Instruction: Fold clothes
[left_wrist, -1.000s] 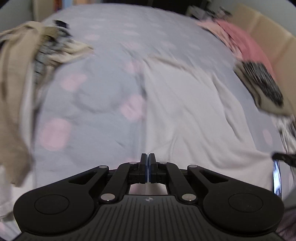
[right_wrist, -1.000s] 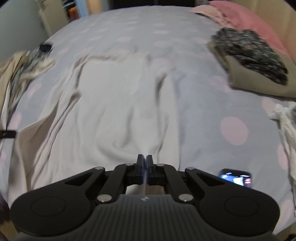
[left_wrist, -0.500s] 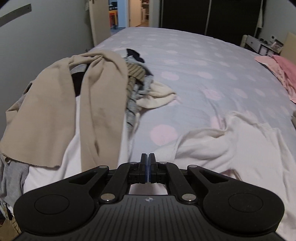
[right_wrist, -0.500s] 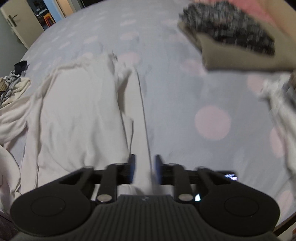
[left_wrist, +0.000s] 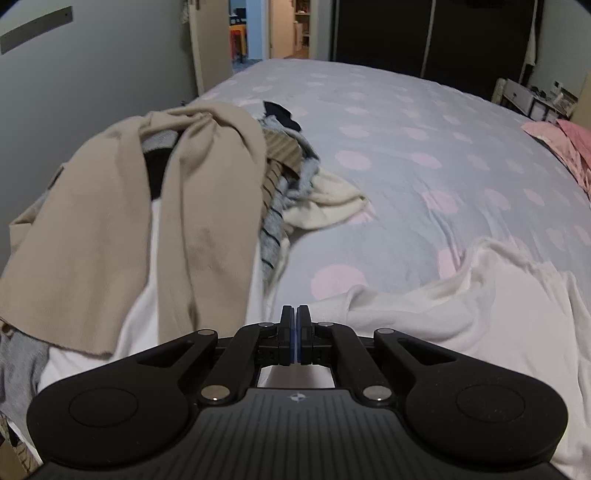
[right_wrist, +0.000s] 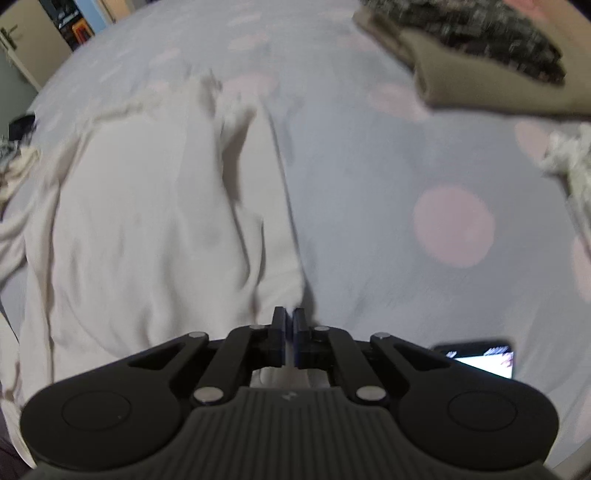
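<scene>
the bedspread (left_wrist: 406, 155) is showing pale lilac-grey with soft pink dots. the garment (right_wrist: 147, 221) is looking creamy white. a tan cloth (left_wrist: 207, 206) is draping over a grey top with dark stripes (left_wrist: 271, 236). the folded pile (right_wrist: 480, 48) is showing a black-and-white speckle on beige. both grippers are looking black.

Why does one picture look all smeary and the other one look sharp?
Right wrist view: motion blur smears the white garment, the pink dots and the folded pile; only the right gripper stays crisp, and the phone screen glares white. Left wrist view: mostly sharp, dim room light, and the fisheye lens bends the bed into a dome.
</scene>
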